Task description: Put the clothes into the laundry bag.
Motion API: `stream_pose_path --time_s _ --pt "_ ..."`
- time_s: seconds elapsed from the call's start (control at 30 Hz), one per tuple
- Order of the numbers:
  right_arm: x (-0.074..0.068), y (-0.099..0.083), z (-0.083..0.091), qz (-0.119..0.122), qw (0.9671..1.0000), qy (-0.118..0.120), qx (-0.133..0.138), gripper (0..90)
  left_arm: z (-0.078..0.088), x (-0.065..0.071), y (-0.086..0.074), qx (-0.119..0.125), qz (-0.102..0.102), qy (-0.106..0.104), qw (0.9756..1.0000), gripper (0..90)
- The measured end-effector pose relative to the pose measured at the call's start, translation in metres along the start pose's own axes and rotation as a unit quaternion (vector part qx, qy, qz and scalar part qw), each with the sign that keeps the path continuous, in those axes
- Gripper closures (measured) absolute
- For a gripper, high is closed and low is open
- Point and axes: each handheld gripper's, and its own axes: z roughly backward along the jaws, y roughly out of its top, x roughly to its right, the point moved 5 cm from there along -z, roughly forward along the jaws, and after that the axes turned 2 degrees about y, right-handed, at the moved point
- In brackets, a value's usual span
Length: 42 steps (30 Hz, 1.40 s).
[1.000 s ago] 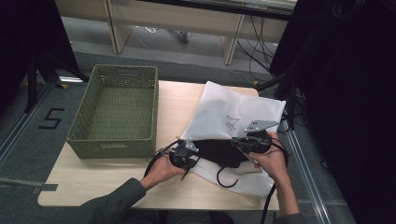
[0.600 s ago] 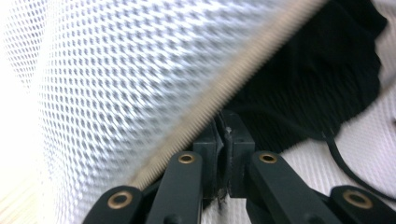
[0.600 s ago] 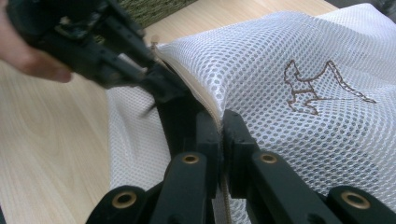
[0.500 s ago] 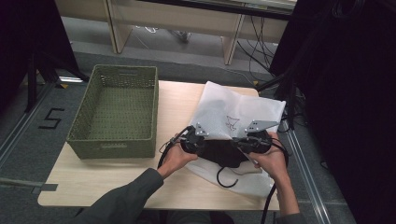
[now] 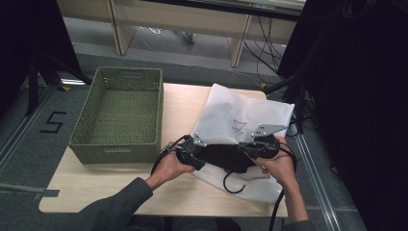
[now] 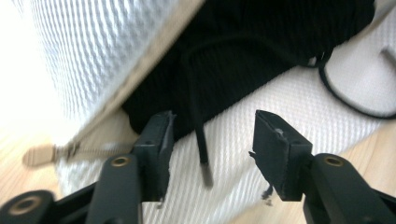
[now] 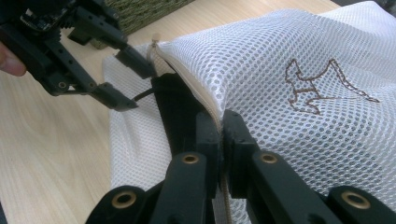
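The person is wearing a dark grey-green long sleeve [image 5: 115,209] on the left arm. Each black two-jaw gripper, left [image 6: 210,140] and right [image 7: 220,135], is showing brass-coloured rivets, a grey three-cornered plate [image 5: 266,130] and a trailing black cable [image 5: 276,211].

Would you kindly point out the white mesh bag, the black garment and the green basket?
white mesh bag [image 5: 240,113], high view, upper panel.
black garment [image 6: 261,42], left gripper view, knit fabric.
green basket [image 5: 115,149], high view, front wall.

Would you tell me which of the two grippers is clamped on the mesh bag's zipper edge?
The right gripper: its jaws pinch the white mesh bag's zipper edge. The left gripper stands open beside the black garment.
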Motion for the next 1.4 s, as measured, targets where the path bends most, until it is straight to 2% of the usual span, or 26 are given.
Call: stream_pose_path --time_s 0.13,0.2,0.27,0.3,0.33,0.47,0.6,0.63,0.67,0.83,0.9,1.0,1.07,1.13,1.27,1.33,1.4 --pt "-0.001 0.0 0.0 0.001 1.0 0.001 -0.003 87.3 -0.011 -0.003 -0.015 -0.039 -0.006 -0.006 0.9992 65.7" --pt "-0.001 0.001 0.0 0.001 1.0 0.001 -0.002 87.3 -0.016 -0.004 -0.017 -0.039 -0.004 -0.005 0.9992 78.4" --pt "-0.001 0.001 -0.001 0.003 1.0 0.002 -0.002 87.3 -0.027 -0.007 -0.017 -0.026 0.009 -0.003 0.9996 84.0" --pt "-0.002 0.0 -0.001 0.003 1.0 0.001 -0.003 87.3 -0.027 -0.007 -0.017 -0.026 0.009 -0.003 0.9996 84.2" --pt "-0.002 0.0 -0.001 0.003 1.0 0.001 -0.004 87.3 -0.032 -0.007 -0.009 -0.012 0.016 0.004 0.9998 84.5" --pt "-0.002 0.0 -0.001 0.003 1.0 0.003 -0.005 87.3 -0.041 -0.007 0.002 -0.008 0.016 0.012 0.9998 84.8" --pt "-0.002 0.0 -0.001 0.003 1.0 0.004 -0.005 87.3 -0.049 -0.01 0.015 0.007 0.021 0.03 0.9993 84.8" --pt "-0.002 0.0 -0.001 0.002 1.0 0.005 -0.005 87.3 -0.053 -0.011 0.018 0.013 0.03 0.031 0.999 84.8" --pt "-0.003 -0.001 -0.002 0.0 1.0 0.007 -0.006 87.3 -0.055 -0.012 0.018 0.015 0.036 0.031 0.9987 84.8" --pt "-0.001 -0.001 -0.002 0.0 1.0 0.006 -0.007 87.3 -0.056 -0.014 0.017 0.016 0.042 0.029 0.9986 84.0" --pt "-0.001 -0.002 -0.002 0.0 1.0 0.006 -0.007 87.4 -0.051 -0.012 0.015 0.009 0.04 0.015 0.9991 78.0" --pt "-0.001 -0.002 -0.002 -0.002 1.0 0.005 -0.007 87.3 -0.039 -0.004 0.01 -0.003 0.032 -0.001 0.9995 58.2" --pt "-0.001 -0.002 -0.002 -0.004 1.0 0.005 -0.007 87.3 -0.03 0.001 0.009 -0.008 0.025 -0.001 0.9997 48.7" --pt "-0.001 -0.002 -0.002 -0.005 1.0 0.005 -0.006 87.3 -0.02 0.005 0.009 -0.008 0.026 0.002 0.9996 40.0" --pt "0.0 -0.001 0.0 -0.001 1.0 0.003 -0.003 87.3 0.002 0.015 0.011 0.012 0.02 0.008 0.9997 33.2" --pt "0.0 -0.001 0.0 -0.002 1.0 0.003 -0.002 87.3 0.008 0.025 0.01 0.015 0.005 -0.006 0.9998 34.0" --pt "0.001 -0.001 0.0 -0.003 1.0 0.003 -0.003 87.3 0.009 0.04 0.009 0.014 -0.008 -0.028 0.9995 34.5"
